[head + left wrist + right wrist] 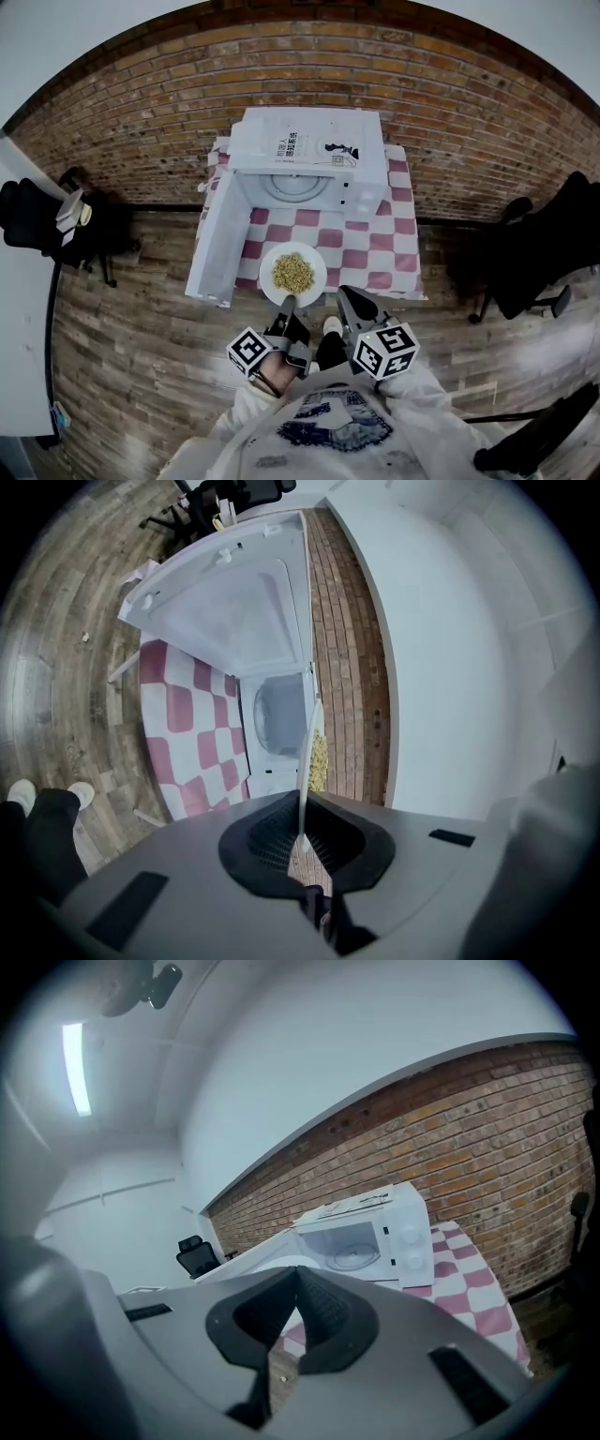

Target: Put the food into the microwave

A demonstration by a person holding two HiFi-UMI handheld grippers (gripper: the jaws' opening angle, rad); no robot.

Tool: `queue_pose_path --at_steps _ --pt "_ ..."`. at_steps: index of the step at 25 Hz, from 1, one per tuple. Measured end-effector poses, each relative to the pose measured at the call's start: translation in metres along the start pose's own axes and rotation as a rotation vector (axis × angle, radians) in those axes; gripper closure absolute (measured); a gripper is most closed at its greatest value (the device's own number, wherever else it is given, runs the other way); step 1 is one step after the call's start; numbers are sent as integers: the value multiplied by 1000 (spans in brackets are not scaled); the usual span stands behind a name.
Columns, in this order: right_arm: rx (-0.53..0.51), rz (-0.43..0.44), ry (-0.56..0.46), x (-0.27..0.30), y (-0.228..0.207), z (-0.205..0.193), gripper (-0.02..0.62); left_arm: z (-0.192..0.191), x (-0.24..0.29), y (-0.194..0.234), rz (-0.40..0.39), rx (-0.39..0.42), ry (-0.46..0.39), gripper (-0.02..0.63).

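A white plate [315, 287] of yellowish food [292, 272] is held just above the near edge of the checked tablecloth [375, 253]. My left gripper [288, 302] is shut on the plate's near rim. In the left gripper view the plate [307, 761] runs edge-on out of the gripper [302, 832], with the food [320, 761] on its right face. The white microwave [309, 141] stands behind it, its door [217, 244] swung open to the left and its glass turntable [295, 186] bare. My right gripper [343, 292] hangs shut and empty just right of the plate, and the right gripper view [298, 1271] looks at the microwave [408, 1232].
A brick wall [309, 75] rises behind the table. Black office chairs stand at the left [37, 220] and right [544, 253]. A white desk [19, 309] runs along the left edge. The person's shoes [330, 328] are on the wood floor below the plate.
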State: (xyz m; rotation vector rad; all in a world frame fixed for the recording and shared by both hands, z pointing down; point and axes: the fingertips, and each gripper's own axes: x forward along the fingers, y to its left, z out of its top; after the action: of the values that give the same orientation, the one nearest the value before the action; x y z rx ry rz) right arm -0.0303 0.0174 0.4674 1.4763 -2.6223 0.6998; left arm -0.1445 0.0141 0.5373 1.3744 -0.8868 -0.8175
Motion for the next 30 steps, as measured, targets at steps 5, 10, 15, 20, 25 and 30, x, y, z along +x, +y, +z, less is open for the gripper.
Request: queue_pose_path --at_steps 5,10,15,20,25,30 --pt "9 6 -6 32 -24 16 581 15 34 9 40 17 -1 589" --pt "8 20 11 61 -46 30 581 28 72 8 44 13 -9 589" --pt "12 37 36 90 -69 42 581 39 106 11 61 3 -28 589" --pt "9 67 51 113 -89 53 581 49 134 18 89 15 -58 589" --pt "0 94 58 129 -109 63 581 52 158 18 79 -1 -94 589" --pt "3 110 62 139 -123 66 581 54 171 26 94 2 -117 589"
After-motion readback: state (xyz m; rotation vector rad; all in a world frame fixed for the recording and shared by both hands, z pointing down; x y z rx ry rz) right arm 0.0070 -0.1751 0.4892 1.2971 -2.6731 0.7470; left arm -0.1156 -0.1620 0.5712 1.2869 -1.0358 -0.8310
